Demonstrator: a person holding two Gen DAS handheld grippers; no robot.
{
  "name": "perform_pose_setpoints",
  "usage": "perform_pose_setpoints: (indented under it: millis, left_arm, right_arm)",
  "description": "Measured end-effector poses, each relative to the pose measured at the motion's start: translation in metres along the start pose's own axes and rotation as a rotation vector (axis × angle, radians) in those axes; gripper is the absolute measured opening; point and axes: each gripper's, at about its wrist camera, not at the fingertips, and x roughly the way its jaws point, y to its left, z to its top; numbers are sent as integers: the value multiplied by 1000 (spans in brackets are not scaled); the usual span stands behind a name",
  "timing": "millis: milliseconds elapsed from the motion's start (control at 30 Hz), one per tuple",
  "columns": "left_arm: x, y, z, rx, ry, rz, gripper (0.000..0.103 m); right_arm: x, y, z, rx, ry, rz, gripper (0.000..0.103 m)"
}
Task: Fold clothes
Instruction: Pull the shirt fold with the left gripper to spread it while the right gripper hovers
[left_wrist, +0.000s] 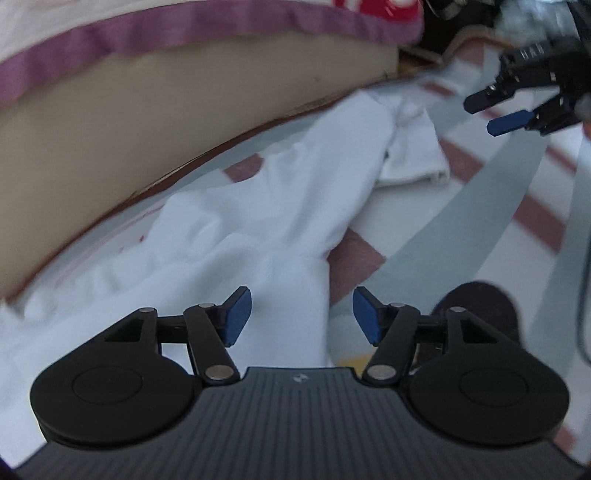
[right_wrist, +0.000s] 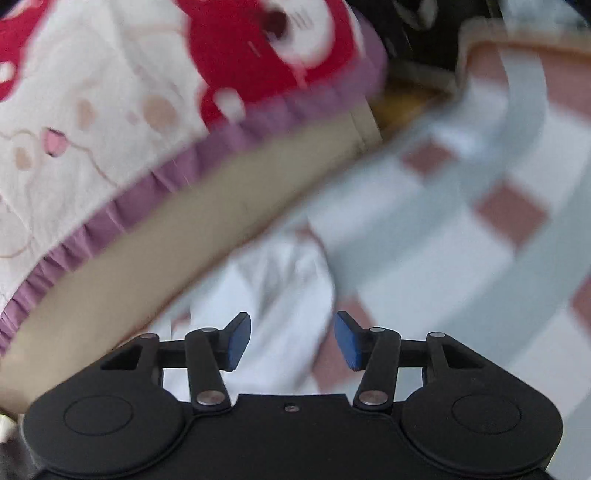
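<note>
Loosely rumpled white garment (left_wrist: 258, 206) (both grippers agape) beside mattress edge (left_wrist: 147, 122)

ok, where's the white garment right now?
The white garment lies crumpled on the checked sheet, along the beige mattress edge, ahead of the open left gripper.

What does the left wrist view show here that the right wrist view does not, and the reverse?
Only the left wrist view shows the right tongs from outside, open and empty above the checked sheet, plus a dark round shape on the sheet.

Only the right wrist view shows the red cartoon print on the quilt.

Both show the white garment lying loose on the sheet beside the beige mattress edge, the quilt's purple frill, and open, empty tongs, the left tongs among them.
</note>
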Motion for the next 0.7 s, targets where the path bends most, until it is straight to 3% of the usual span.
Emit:
perform_pose_setpoints:
  millis: [133,200,267,300,333,367,500,633,700]
  left_arm:
    - [20,-8,10,54,33,57,58]
    - [17,-3,13,50,33,81,4]
    - [7,3,16,36,31,116,3]
    - [-4,9,15,11,8,127,3]
    - [-15,15,14,-14,-14,138,3]
    - [-26,21,13,-39,-37,149,3]
    - [-64,50,-2,-180,-85,162,3]
    - [-68,62,-19,-259,-58,104,4]
    - [-60,59,-21,-263,-34,78,4]
  right_arm:
    - [37,5,-7,-13,85,-33,56]
    - [50,15,-12,-70,71,-79,58]
    - [60,28,-16,-147,12,-80,60]
    - [69,36,-16,-194,-13,-66,54]
    - [77,43,-16,-253,-32,-69,20]
    - [86,49,-16,-313,-51,-74,3]
    - [58,69,-5,-431,-223,-164,5]
    - [3,99,-2,-788,-596,-404,5]
    - [-4,94,-2,-850,-666,-515,5]
